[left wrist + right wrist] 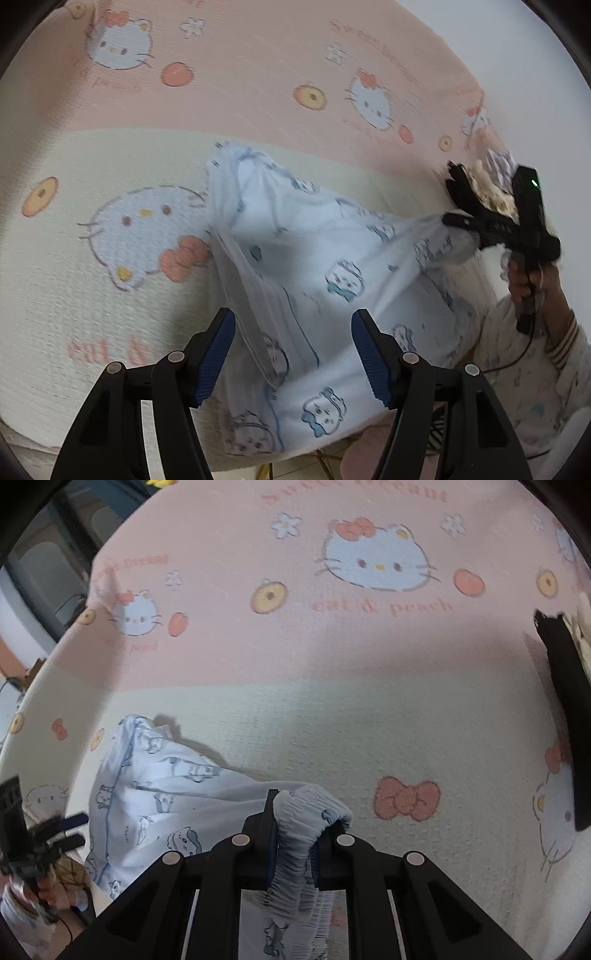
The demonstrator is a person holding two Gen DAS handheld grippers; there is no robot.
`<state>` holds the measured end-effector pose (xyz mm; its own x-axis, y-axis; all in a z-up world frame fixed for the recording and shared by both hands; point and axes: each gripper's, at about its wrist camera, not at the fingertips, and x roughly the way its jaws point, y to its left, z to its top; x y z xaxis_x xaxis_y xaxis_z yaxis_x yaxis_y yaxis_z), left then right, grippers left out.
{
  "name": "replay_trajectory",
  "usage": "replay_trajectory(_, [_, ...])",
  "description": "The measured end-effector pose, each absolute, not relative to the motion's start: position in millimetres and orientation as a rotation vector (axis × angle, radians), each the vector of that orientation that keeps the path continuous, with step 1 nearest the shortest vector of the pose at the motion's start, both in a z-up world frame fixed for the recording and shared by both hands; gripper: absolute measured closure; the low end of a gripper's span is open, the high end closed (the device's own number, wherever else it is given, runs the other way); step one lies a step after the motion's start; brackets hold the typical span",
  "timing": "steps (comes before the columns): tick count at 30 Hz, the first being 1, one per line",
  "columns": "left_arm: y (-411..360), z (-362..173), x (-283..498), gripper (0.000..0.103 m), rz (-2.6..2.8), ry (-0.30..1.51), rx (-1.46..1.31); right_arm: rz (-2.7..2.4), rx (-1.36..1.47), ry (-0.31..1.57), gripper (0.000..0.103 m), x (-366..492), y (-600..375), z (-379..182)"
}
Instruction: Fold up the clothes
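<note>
A pale blue garment [317,266] of soft cotton, printed with small cartoon figures, lies rumpled at six o'clock on the nubbly pink-and-cream bedspread [258,74]. The left gripper [293,354] hovers over it, its ribbed blue pads [218,354] spread wide and holding nothing. The right gripper [293,834] has its black jaws pressed together on the garment's gathered, elasticated waistband [299,834], lifting that edge so the cloth stretches taut toward three o'clock in the left wrist view. A flat black item [565,701] lies at three o'clock in the right wrist view.
</note>
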<state>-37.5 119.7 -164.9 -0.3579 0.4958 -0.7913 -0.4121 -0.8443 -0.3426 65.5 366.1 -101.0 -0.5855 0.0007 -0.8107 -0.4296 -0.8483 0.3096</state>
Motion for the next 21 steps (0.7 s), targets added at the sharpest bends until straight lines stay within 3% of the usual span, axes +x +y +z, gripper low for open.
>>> replay_trajectory(17, [171, -191, -16, 0.040, 2.144, 0.343, -1.191, 2.512, -1.324, 0.864, 0.091, 84, 375, -116])
replay_trajectory(21, [180, -198, -19, 0.052, 2.142, 0.383, -1.173, 2.557, -1.329, 0.850, 0.089, 90, 371, -114])
